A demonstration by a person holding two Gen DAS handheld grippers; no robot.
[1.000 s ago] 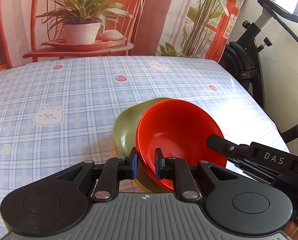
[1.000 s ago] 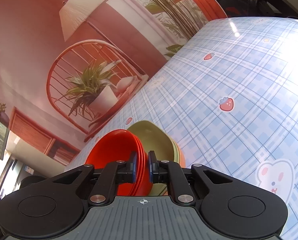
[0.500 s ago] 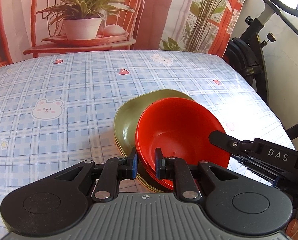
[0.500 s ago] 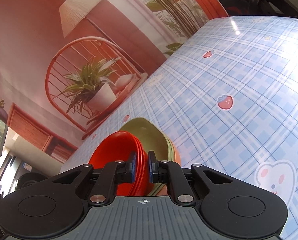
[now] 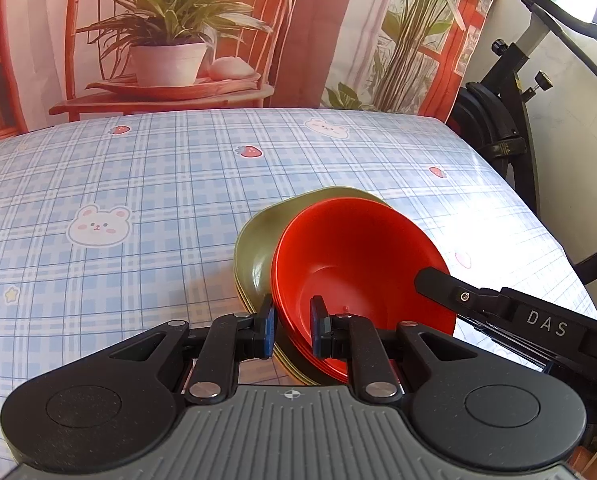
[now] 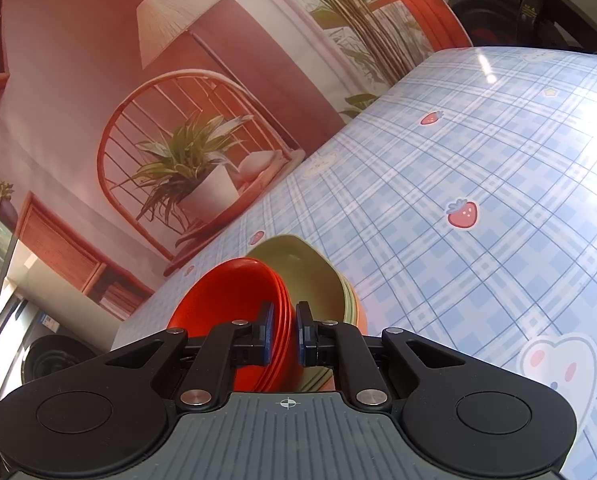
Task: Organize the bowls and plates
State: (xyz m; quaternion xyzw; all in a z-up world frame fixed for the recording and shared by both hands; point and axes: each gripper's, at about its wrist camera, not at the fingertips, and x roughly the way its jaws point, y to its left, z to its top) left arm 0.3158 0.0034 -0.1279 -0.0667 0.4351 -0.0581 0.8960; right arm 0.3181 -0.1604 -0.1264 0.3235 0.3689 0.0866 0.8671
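A stack of red bowls (image 5: 358,264) sits tilted inside a stack of green plates (image 5: 258,256) on the plaid tablecloth. My left gripper (image 5: 292,330) is shut on the near rim of the red bowls. My right gripper (image 6: 285,334) is shut on the opposite rim of the red bowls (image 6: 234,300); its black finger (image 5: 458,294) shows reaching in from the right in the left wrist view. The green plates (image 6: 310,272) lie just beyond the bowls in the right wrist view.
The blue plaid table (image 5: 138,200) spreads to the left and far side. Its right edge (image 5: 538,216) is close to the stack. An exercise bike (image 5: 510,120) stands beyond that edge. A printed backdrop (image 5: 178,40) hangs behind the table.
Both grippers keep their hold on the red bowls. The stack and both cameras have shifted slightly; the table looks a little farther below in the left wrist view.
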